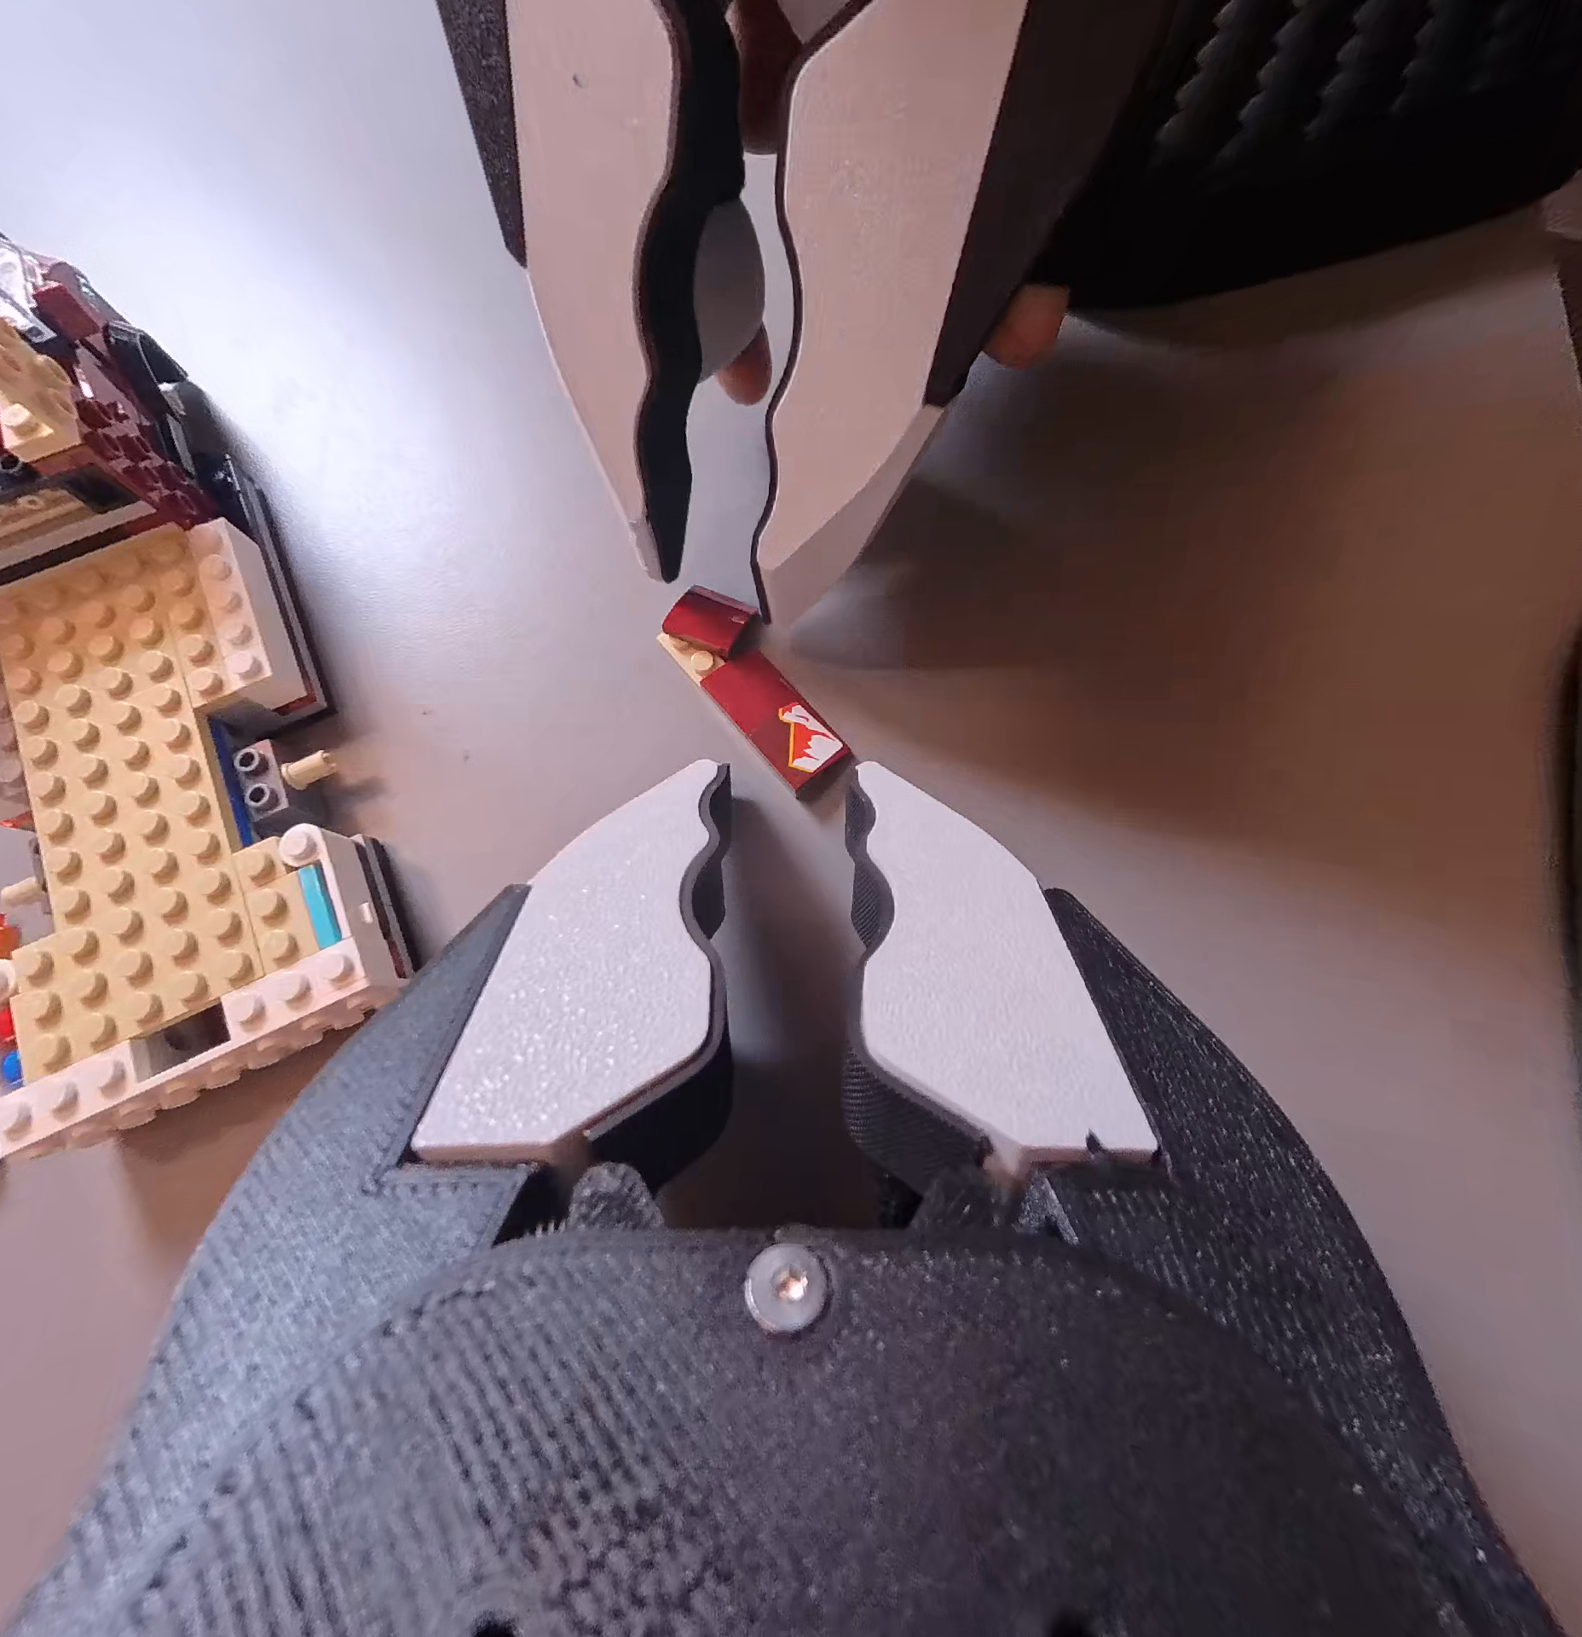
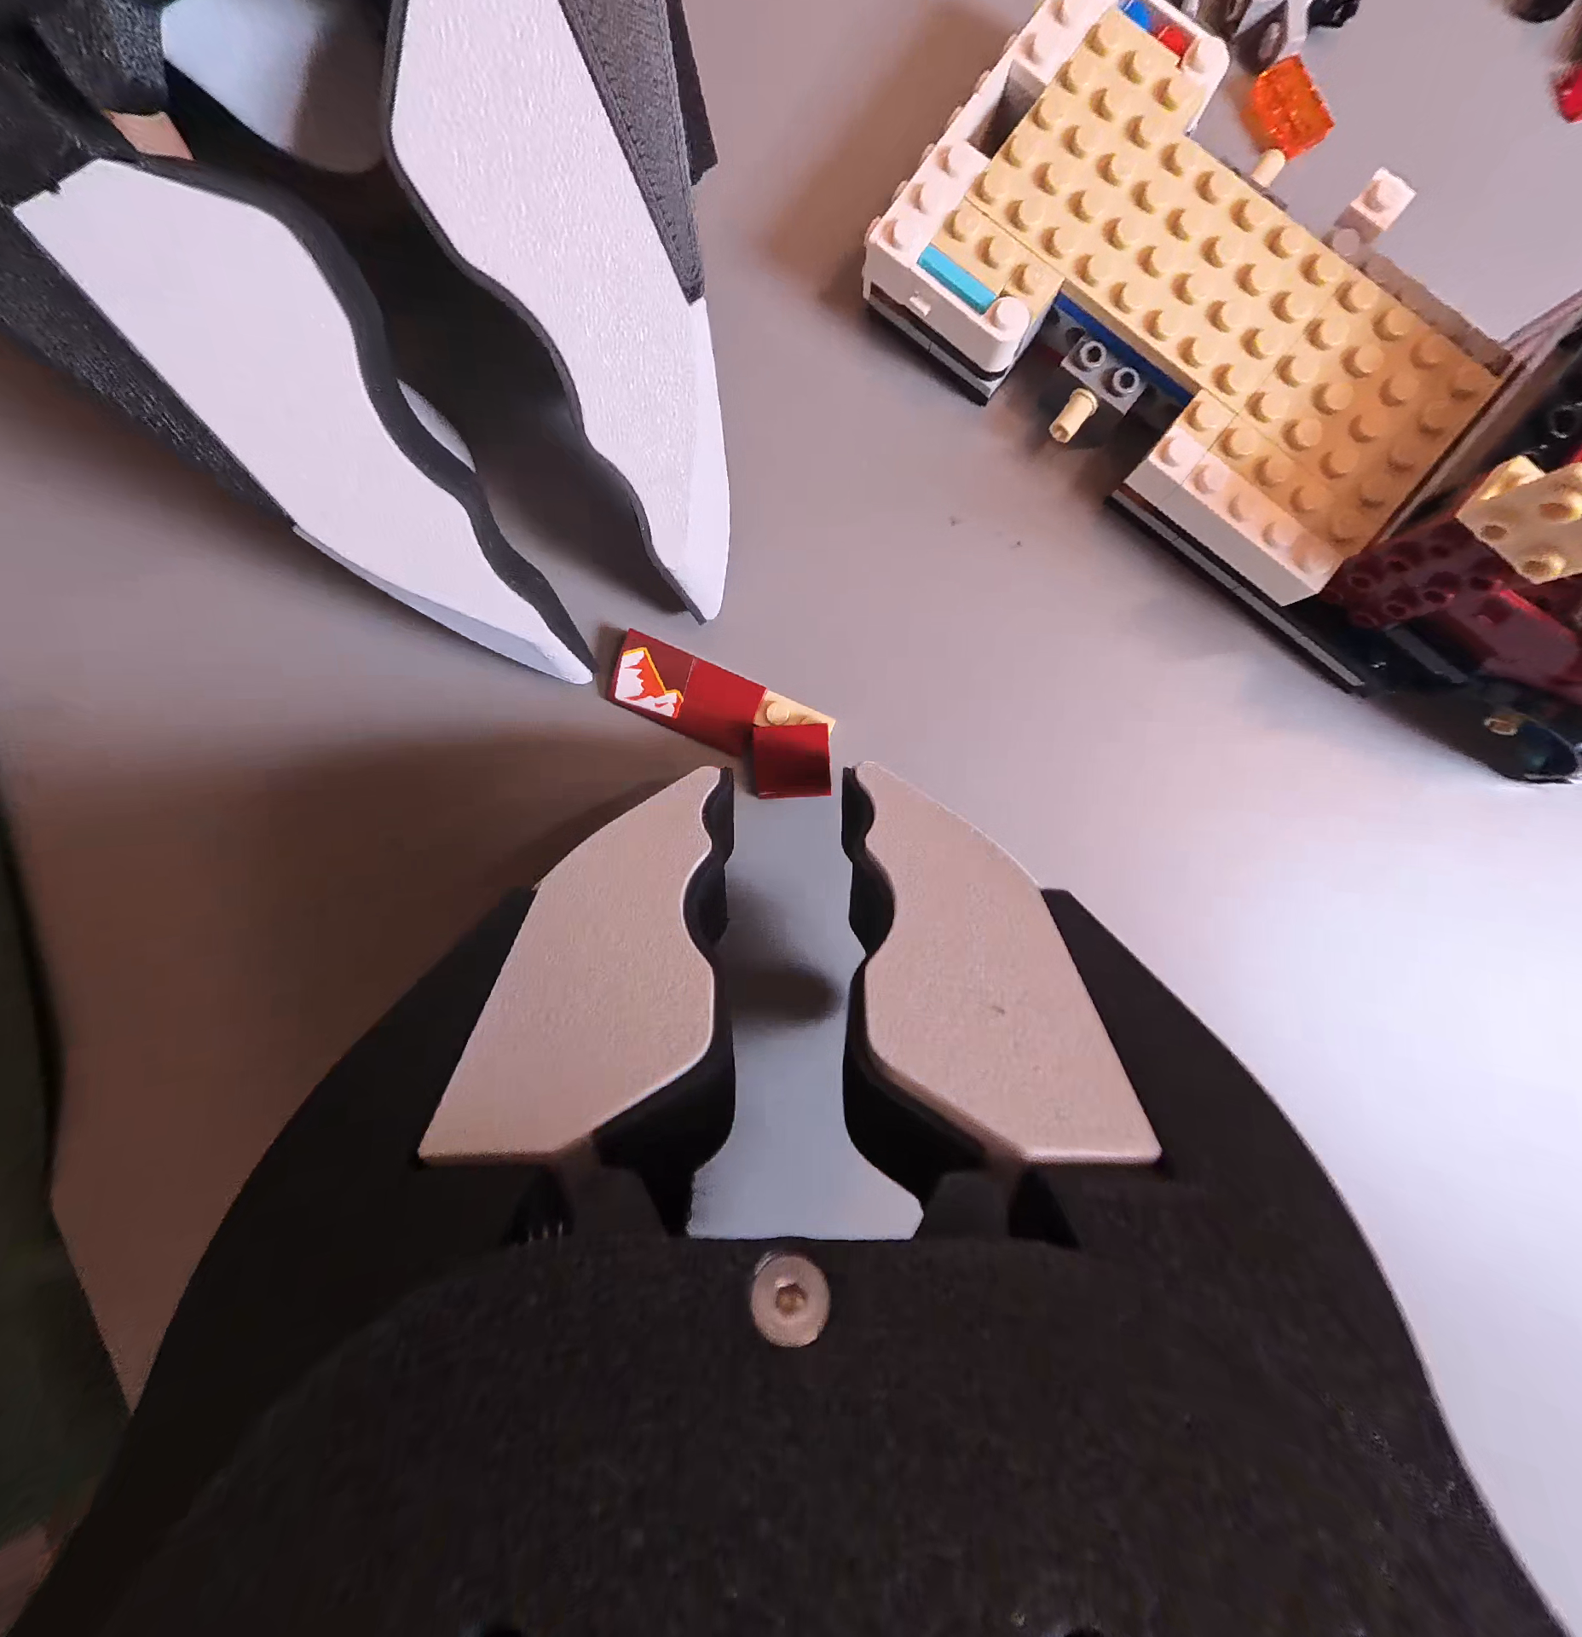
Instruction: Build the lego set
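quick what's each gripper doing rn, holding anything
left gripper: open, holding nothing, tips at the printed end of the dark red piece.
right gripper: open, holding nothing, at its other end.

Plain grey table (matte, faintly speckled); a dark garment at the edge.

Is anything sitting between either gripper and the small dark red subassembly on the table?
Nothing visible does. The small dark red subassembly lies alone on bare table, with the left gripper open at one end and the right gripper open at the other.
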The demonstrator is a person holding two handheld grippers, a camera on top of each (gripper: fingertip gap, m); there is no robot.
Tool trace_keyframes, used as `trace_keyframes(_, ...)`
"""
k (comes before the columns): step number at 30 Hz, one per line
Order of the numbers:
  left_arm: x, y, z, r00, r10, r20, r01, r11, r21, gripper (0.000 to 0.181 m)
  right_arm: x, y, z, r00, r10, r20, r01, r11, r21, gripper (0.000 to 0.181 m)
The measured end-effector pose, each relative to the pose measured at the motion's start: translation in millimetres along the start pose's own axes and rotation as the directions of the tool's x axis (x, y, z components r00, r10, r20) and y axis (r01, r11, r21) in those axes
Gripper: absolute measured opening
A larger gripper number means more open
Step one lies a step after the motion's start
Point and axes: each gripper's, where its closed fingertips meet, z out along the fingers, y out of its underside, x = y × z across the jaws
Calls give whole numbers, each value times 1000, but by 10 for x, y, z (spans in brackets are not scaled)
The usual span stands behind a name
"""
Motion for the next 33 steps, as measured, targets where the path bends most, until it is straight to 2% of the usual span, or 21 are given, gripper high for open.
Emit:
trace_keyframes(9, -29, -2, 8, 1000, 2, 13, -2, 1000, 0, 23, -44, 27, 37, 996, 74, 49, -72, 997, -34, 22)
trace_keyframes(16, -37, -5, 11, 1000, 10, 21, -10, 1000, 2, 22, -55, -2, 16, 989, 136, 56, -136, 991, 5, 22)
trace_keyframes(27, -16, -14, 17, 999, 37, 26, -37, 999, 4, 19, -23, 30, 43, 997, 73, 5, -73, 997, -13, 16)
trace_keyframes(33, -9, -14, 15, 999, 32, 18, -32, 999, 8, 19, -14, 3, 17, 982, 188, -12, -188, 982, -3, 16)
